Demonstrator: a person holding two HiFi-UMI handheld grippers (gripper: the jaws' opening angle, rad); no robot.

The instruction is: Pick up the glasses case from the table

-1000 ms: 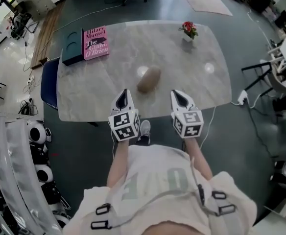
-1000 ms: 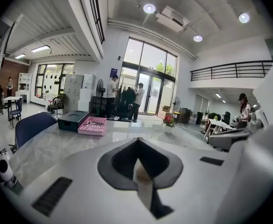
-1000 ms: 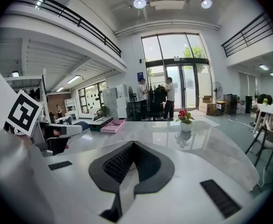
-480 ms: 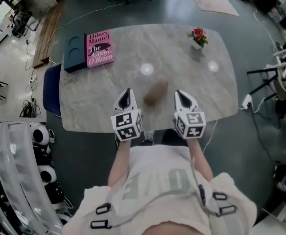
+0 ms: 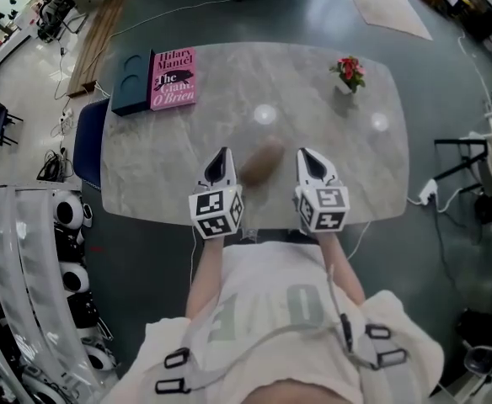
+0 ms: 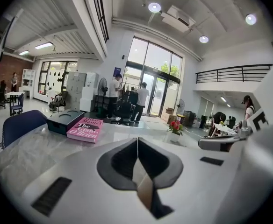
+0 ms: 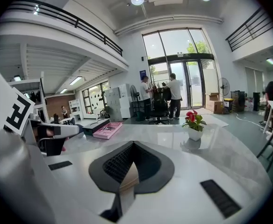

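Observation:
The brown oval glasses case (image 5: 262, 161) lies on the marble table (image 5: 179, 150) near its front edge. My left gripper (image 5: 221, 153) sits just left of the case and my right gripper (image 5: 304, 154) a little to its right, both over the table edge with their tips level with the case. Neither touches it. In the left gripper view the left gripper (image 6: 137, 140) has its jaws pressed together with nothing between them. The right gripper (image 7: 133, 144) looks the same in its own view. The case is hidden in both gripper views.
A pink book (image 5: 173, 78) and a dark teal box (image 5: 131, 82) lie at the table's far left corner. A small white pot of red flowers (image 5: 350, 74) stands far right. A blue chair (image 5: 85, 144) is at the left side, and a power strip (image 5: 426, 189) lies on the floor at the right.
Both grippers have moved forward from the table's front edge, and the case now lies between them instead of ahead of them. Their jaws stayed shut.

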